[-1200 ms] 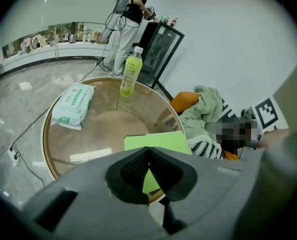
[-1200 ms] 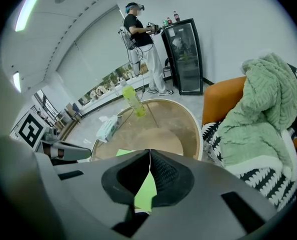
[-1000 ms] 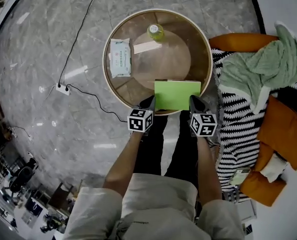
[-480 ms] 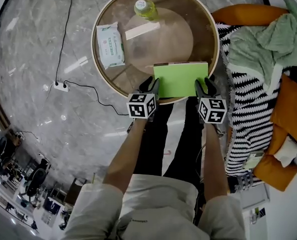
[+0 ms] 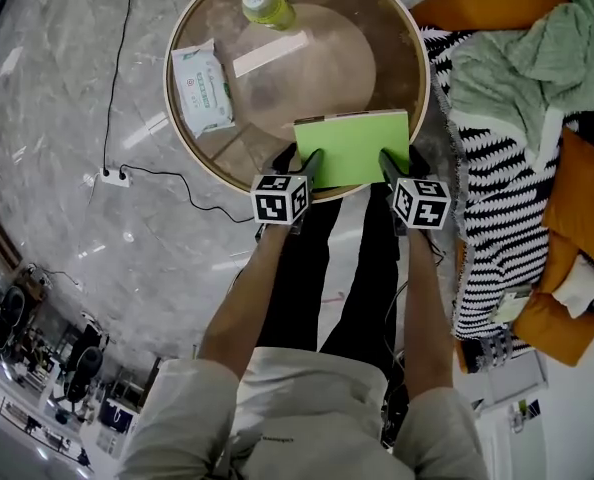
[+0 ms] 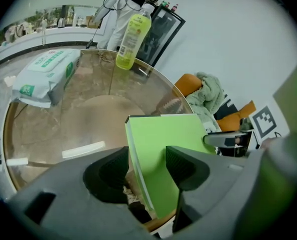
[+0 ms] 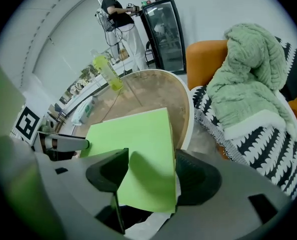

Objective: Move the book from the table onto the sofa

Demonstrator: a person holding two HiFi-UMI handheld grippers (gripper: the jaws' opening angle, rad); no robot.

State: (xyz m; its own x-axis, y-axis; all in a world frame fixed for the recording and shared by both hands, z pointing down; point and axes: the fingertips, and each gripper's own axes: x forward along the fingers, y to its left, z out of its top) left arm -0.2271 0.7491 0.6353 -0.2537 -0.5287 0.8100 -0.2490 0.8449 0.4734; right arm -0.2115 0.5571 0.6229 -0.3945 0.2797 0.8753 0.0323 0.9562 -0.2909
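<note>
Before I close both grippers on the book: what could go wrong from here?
The left gripper and right gripper have just been opening their fingers, and each straddles only a near corner of the book: a shallow pinch could slip. The book lies by the table's rim; a nudge might push it off.

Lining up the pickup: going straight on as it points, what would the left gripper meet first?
Probably the flat bright-green book: its edge lies between the left gripper's jaws, which have just been opening, not pressing it.

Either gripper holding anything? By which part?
Nothing held. Jaws of left gripper and right gripper have just been opening; green book's near corners sit between them, unclamped.
</note>
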